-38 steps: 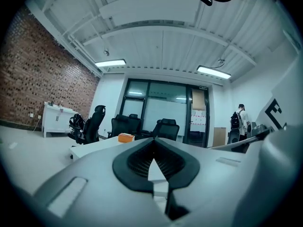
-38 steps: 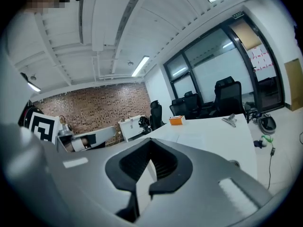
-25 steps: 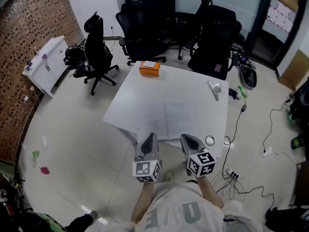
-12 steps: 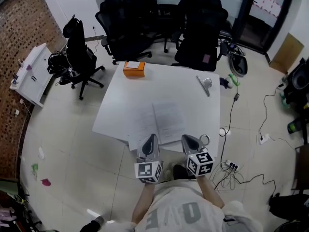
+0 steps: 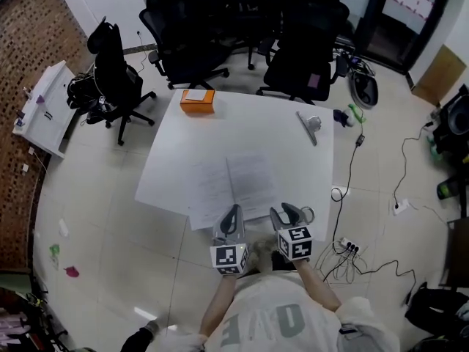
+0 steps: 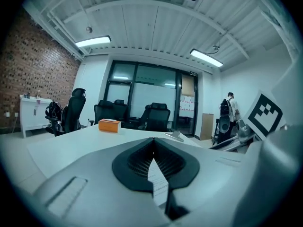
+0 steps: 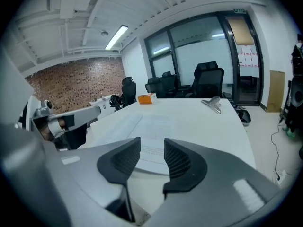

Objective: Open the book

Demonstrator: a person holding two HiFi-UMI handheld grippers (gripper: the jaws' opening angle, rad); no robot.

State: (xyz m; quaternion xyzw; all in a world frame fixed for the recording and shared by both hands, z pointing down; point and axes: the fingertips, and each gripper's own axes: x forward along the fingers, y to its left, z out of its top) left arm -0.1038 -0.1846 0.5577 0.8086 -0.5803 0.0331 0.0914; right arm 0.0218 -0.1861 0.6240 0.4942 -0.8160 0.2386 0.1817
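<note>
The book [image 5: 233,185] lies flat on the white table [image 5: 242,127] near its front edge, with two pale printed pages showing. My left gripper [image 5: 233,212] hovers at the book's near edge, jaws shut with nothing between them; in the left gripper view [image 6: 152,142] only a sliver of printed page [image 6: 157,183] shows below the tips. My right gripper [image 5: 283,213] is beside it at the book's near right corner, and its jaws are opening with nothing between them. The right gripper view [image 7: 152,148] looks across the pages [image 7: 152,126].
An orange box [image 5: 198,100] sits at the table's far left, a metal clip [image 5: 308,125] at the far right, and a tape roll [image 5: 306,215] at the near right edge. Black office chairs [image 5: 205,28] crowd the far side. Cables [image 5: 352,251] lie on the floor at the right.
Both grippers have come down closer to the book's near edge. The right gripper's jaws have parted; the left stays shut. The head view has shifted forward over the table.
</note>
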